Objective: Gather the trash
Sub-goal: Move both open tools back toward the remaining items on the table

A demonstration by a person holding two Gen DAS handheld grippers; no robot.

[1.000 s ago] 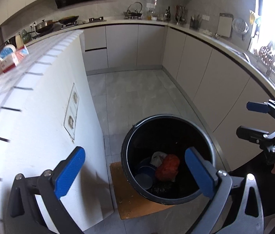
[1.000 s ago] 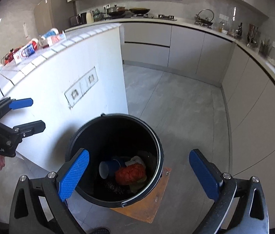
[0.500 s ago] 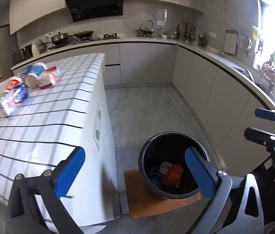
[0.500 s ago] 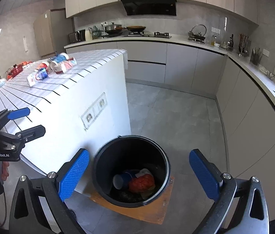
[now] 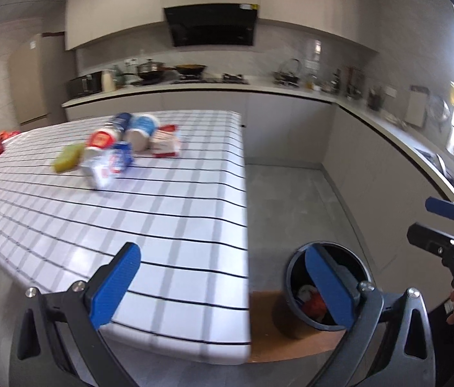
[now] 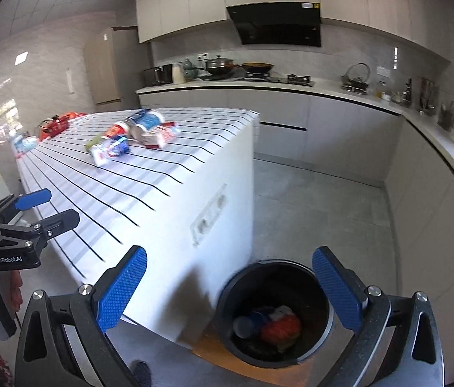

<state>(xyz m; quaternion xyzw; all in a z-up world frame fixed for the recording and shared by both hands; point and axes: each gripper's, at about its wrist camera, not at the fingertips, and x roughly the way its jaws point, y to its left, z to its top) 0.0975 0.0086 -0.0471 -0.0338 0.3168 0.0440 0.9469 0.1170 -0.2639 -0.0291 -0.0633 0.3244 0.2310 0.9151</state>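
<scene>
Above the tiled counter (image 5: 169,213) I am holding my left gripper (image 5: 223,285) with its jaws spread wide and gripping nothing; my right gripper (image 6: 230,285) is hanging beside it, equally spread and empty; a cluster of trash (image 5: 120,148) is lying on the far part of the counter, well apart from both; down on the floor the black bin (image 6: 275,312) is sitting on a brown mat (image 5: 291,345), already holding some rubbish.
</scene>
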